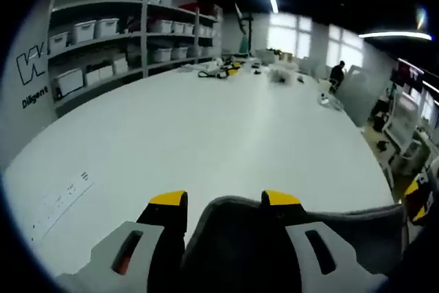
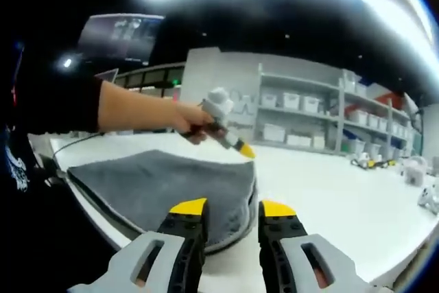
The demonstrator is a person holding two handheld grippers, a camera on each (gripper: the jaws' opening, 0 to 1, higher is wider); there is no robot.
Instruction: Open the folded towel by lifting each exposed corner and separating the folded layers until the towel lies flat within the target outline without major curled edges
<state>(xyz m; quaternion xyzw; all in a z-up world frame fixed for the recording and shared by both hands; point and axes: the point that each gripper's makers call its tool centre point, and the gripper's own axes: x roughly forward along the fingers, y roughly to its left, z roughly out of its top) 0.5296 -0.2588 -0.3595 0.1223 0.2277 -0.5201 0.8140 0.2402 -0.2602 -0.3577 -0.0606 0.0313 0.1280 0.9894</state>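
A: Left gripper view first: what's the room like?
B: Shelving (image 1: 130, 39) with white bins stands along the wall on the left, a wide white table (image 1: 206, 135) runs away from the camera with small clutter at its far end, and windows and a seated person (image 1: 337, 73) sit far right.
A: And the towel?
B: The grey towel (image 1: 233, 238) lies at the near edge of the table, a rounded fold of it rising between the jaws of the left gripper (image 1: 224, 199). The yellow-tipped jaws are spread, one on each side of that fold; I cannot tell whether they press it.
A: Right gripper view?
B: A sleeve and hand (image 2: 188, 121) reach in from the left holding the left gripper (image 2: 230, 138) above the towel's far edge. The towel (image 2: 164, 186) lies folded and fairly flat near the table corner, a lighter trim along its curved near edge.
A: The right gripper?
B: The right gripper (image 2: 233, 208) has its jaws apart, the left tip over the towel's edge, the right over bare table.
A: Room to move?
B: Open tabletop stretches right of the towel; the table edge is close at left.
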